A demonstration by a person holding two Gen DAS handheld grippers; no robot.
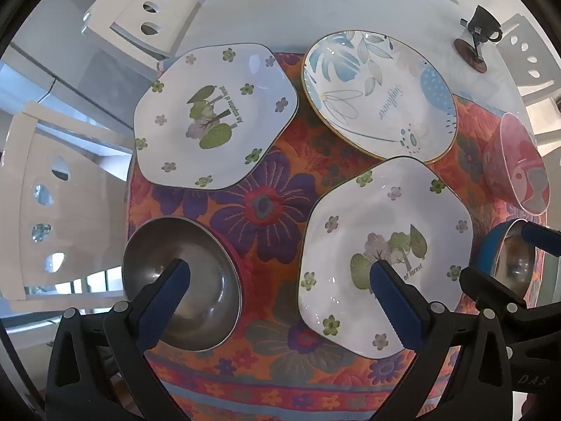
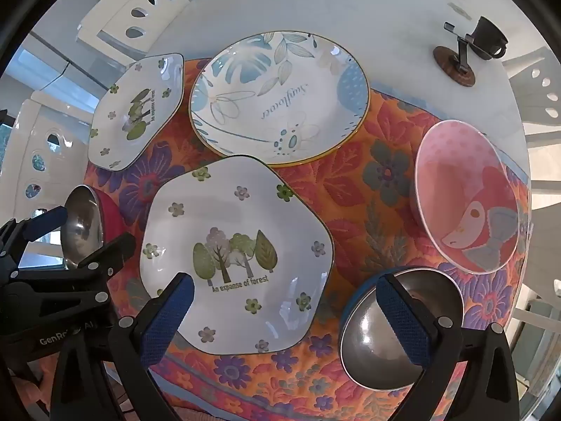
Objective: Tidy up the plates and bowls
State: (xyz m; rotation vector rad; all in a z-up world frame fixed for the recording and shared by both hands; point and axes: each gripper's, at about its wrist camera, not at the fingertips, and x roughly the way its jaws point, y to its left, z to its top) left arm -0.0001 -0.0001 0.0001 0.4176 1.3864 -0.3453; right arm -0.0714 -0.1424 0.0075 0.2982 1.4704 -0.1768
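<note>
On a floral mat [image 1: 280,368] lie two white six-sided tree plates, one far [image 1: 215,115] [image 2: 136,112] and one near [image 1: 385,217] [image 2: 238,210]. A round blue-leaf plate [image 1: 378,94] [image 2: 280,98] sits behind them, its front edge under the near plate's rim. A red-sided steel bowl [image 1: 203,301] [image 2: 84,224], a blue-sided steel bowl [image 2: 385,343] [image 1: 515,259] and a pink bowl [image 2: 466,196] [image 1: 522,165] stand around them. My left gripper [image 1: 280,277] [image 2: 84,235] hangs open above the red-sided bowl and the near plate. My right gripper [image 2: 287,294] [image 1: 513,263] hangs open above the near plate and the blue-sided bowl. Neither holds anything.
The mat covers the near part of a white round table [image 2: 350,17]. A dark cup on a small stand [image 2: 487,40] [image 1: 480,31] is at the back right. White chairs [image 1: 147,10] [image 2: 42,147] ring the table's left and far sides.
</note>
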